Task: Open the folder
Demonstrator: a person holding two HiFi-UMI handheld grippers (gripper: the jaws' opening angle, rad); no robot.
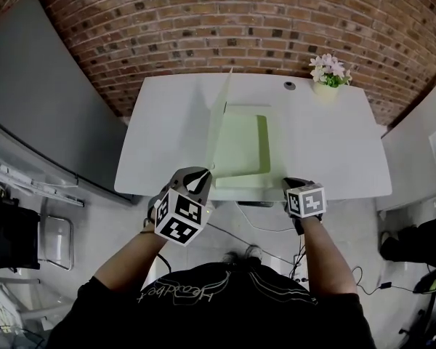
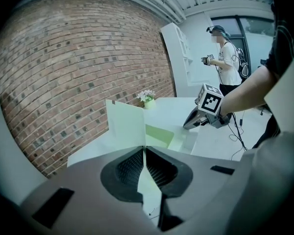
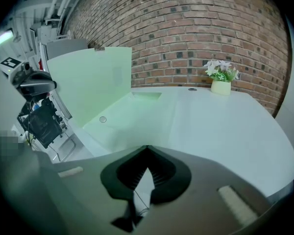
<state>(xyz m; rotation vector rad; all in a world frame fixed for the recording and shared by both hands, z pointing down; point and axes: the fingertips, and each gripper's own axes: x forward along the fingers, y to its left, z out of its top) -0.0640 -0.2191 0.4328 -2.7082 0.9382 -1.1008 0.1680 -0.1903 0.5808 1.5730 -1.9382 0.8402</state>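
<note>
Half open, the folder (image 1: 243, 147) lies on the surface (image 1: 334, 151), its cover (image 1: 219, 115) standing upright. At 7 o'clock the left hand-held gripper (image 1: 203, 174) pinches the cover's edge. At 5 o'clock the right hand-held gripper (image 1: 291, 183) clamps the lower leaf (image 1: 240, 182). Laying the cover flat remains.

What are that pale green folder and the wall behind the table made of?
The folder: probably thin plastic, smooth and matte; its lifted cover stands stiffly and looks faintly see-through. The wall: rough red-brown brick with pale mortar lines, possibly only a facing.
</note>
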